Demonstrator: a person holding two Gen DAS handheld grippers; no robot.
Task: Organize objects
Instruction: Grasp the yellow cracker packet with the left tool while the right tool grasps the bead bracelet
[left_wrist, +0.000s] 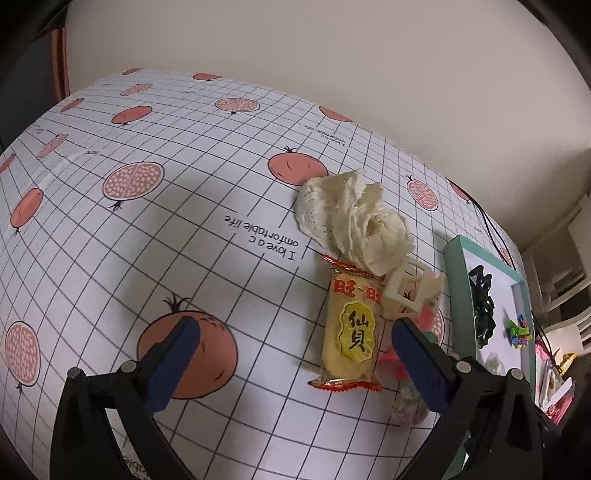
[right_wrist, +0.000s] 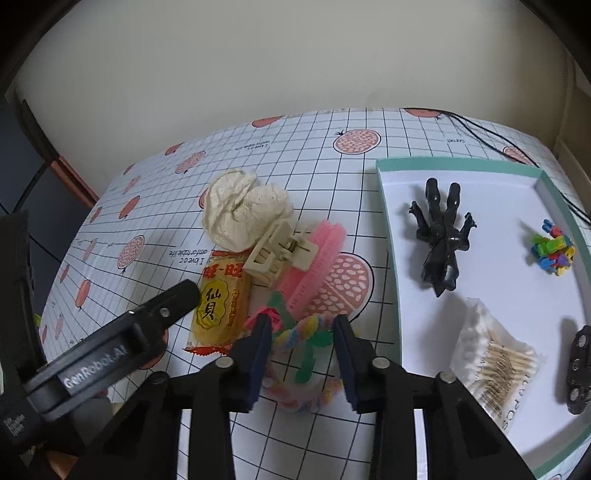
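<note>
R gripper (right_wrist: 301, 354) hangs w/ fingers wide apart, nothing held, straddling the pastel pipe-cleaner toy (right_wrist: 308, 339), which lies dead ahead at 12 o'clock, between the pads. L gripper (left_wrist: 295, 354) also spread wide & empty; snack packet (left_wrist: 349, 332) sits toward its right finger, long axis running 12–6. Tray (right_wrist: 391, 236) is at R's 2 o'clock. R is nearer the toy.

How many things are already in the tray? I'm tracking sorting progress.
4 in the tray: a black figure at the back, a colourful toy far right, cotton swabs in front, and a black object at the right edge. More may be hidden.
</note>
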